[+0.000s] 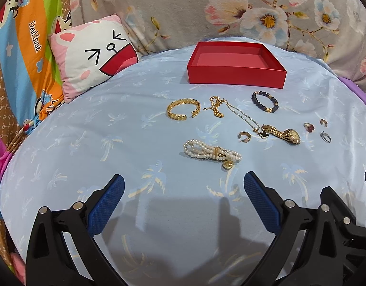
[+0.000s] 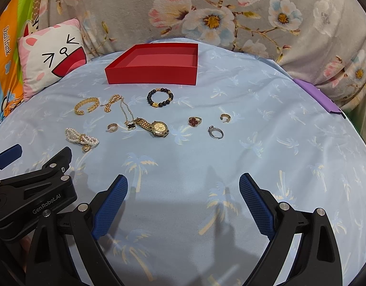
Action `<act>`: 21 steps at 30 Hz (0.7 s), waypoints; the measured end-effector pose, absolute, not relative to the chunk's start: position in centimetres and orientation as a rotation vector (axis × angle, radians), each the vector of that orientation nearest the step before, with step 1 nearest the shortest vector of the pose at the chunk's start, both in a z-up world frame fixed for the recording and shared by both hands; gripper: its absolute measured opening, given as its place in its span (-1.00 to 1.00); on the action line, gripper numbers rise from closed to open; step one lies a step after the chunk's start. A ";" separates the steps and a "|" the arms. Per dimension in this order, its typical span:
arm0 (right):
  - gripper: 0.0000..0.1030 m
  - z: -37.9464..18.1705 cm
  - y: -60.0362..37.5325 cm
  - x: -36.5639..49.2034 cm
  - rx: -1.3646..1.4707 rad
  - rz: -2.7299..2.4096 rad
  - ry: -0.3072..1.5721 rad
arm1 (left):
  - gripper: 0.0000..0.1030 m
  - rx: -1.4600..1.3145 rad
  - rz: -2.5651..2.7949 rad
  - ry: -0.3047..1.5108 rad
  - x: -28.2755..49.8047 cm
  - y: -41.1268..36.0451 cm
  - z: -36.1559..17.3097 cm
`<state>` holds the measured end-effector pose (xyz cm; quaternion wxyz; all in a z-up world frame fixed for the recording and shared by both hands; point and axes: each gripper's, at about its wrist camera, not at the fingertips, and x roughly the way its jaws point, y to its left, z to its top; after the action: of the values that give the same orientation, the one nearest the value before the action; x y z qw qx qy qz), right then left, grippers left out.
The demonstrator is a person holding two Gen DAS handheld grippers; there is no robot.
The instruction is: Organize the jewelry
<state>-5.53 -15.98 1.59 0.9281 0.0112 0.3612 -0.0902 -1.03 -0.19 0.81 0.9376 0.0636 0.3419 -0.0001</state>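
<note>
Pale blue palm-print bedsheet (image 2: 230,157) is spread under everything. Red open box (image 1: 235,75) is seen at the far side, nothing visible inside. Left gripper (image 1: 184,188) and right gripper (image 2: 183,187) are held above bare sheet, both spread wide, nothing between the fingers. Nearer than the box, loose on the sheet: pearl bracelet (image 1: 212,153), gold watch (image 2: 156,126), gold cuff (image 1: 183,111), dark bead bracelet (image 2: 159,97), 1 red clover ring (image 2: 195,120), 1 silver ring (image 2: 216,132).

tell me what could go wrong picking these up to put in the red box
1. The thin necklace lies across the gold chain bracelet and beside the gold watch; lifting one may drag the others.
2. The silver ring lies flat on soft bedsheet, likely hard to pinch.
3. The pearl bracelet could snag by its dangling charm.
</note>
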 end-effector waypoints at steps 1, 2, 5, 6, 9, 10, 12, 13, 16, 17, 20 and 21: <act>0.80 1.6 -16.0 -5.5 0.023 -0.187 0.741 | 0.89 0.130 0.000 0.698 -1.0 -0.2 0.8; 0.80 1.6 -16.0 -5.5 0.022 -0.191 0.741 | 0.89 0.131 -0.001 0.697 -1.0 -0.2 0.8; 0.80 1.5 -16.1 -5.5 0.026 -0.194 0.744 | 0.89 0.132 -0.003 0.697 -1.0 -0.3 0.8; 0.80 1.5 -16.1 -5.5 0.026 -0.196 0.745 | 0.89 0.133 -0.004 0.696 -1.0 -0.4 0.8; 0.80 1.5 -16.1 -5.5 0.026 -0.196 0.744 | 0.89 0.132 -0.004 0.698 -1.0 -0.4 0.8; 0.80 1.4 -16.1 -5.5 0.027 -0.195 0.745 | 0.89 0.132 -0.004 0.698 -1.1 -0.4 0.8; 0.80 1.4 -16.1 -5.5 0.029 -0.193 0.746 | 0.89 0.132 -0.003 0.696 -1.1 -0.4 0.8; 0.80 1.4 -16.0 -5.5 0.029 -0.193 0.747 | 0.89 0.132 -0.003 0.697 -1.1 -0.4 0.8; 0.80 1.4 -16.0 -5.5 0.028 -0.195 0.746 | 0.89 0.132 -0.003 0.697 -1.1 -0.4 0.8; 0.80 1.4 -16.0 -5.5 0.029 -0.194 0.746 | 0.89 0.132 -0.002 0.696 -1.1 -0.4 0.8; 0.80 1.4 -16.0 -5.5 0.028 -0.195 0.747 | 0.89 0.132 -0.003 0.697 -1.1 -0.4 0.8; 0.80 1.4 -16.0 -5.5 0.029 -0.194 0.747 | 0.89 0.132 -0.003 0.698 -1.1 -0.4 0.8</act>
<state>-5.51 -16.04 1.42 0.9263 0.0140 0.3644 -0.0948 -1.09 -0.40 0.79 0.9376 0.0646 0.3418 -0.0015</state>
